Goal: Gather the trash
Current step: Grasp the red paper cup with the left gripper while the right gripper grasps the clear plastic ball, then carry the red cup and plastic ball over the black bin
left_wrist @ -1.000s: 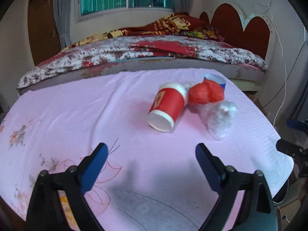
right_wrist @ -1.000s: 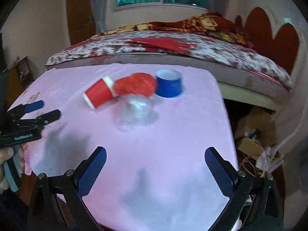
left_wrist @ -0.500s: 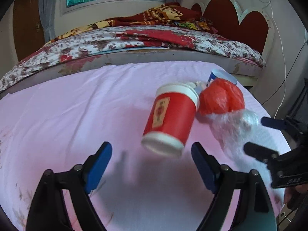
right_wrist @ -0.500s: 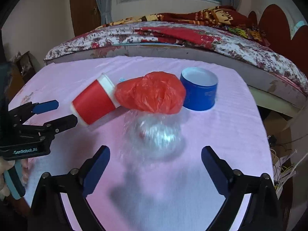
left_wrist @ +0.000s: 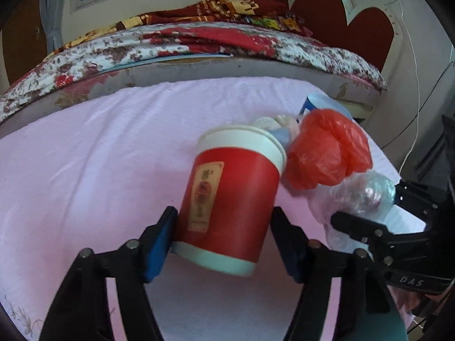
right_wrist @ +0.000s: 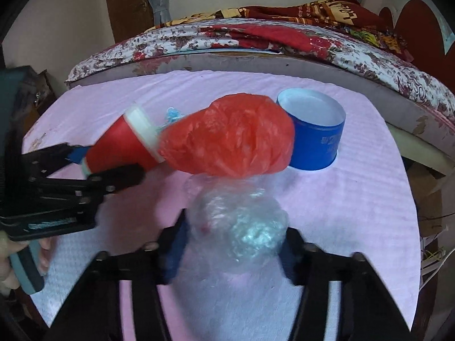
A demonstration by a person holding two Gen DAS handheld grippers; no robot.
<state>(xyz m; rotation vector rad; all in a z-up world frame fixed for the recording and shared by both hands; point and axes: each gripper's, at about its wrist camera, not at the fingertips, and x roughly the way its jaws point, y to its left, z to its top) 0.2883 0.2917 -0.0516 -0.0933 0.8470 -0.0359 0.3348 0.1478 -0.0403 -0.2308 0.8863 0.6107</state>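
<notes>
A red paper cup point(left_wrist: 230, 193) with a white rim lies on its side on the pink cloth, its base toward me. My left gripper point(left_wrist: 223, 221) is closing on the cup, and both blue pads touch its sides; the right wrist view shows this gripper point(right_wrist: 108, 162) too. A crumpled clear plastic bag point(right_wrist: 239, 221) sits between the closing jaws of my right gripper point(right_wrist: 236, 230), with the pads against it. A balled red plastic bag point(right_wrist: 230, 139) lies between the cup point(right_wrist: 125, 145) and a blue round tub point(right_wrist: 315, 145). Some crumpled pale paper point(left_wrist: 273, 125) lies behind the cup.
The pink-clothed table point(left_wrist: 85, 156) drops off at its right edge point(right_wrist: 409, 213), with boxes and cables on the floor below. A bed with a flowered cover point(left_wrist: 199, 39) runs along the far side. A hand point(right_wrist: 8, 258) holds the left gripper's handle.
Both grippers moved forward and down onto the trash. The left jaws narrowed around the red cup, and the right jaws narrowed around the clear plastic bag.
</notes>
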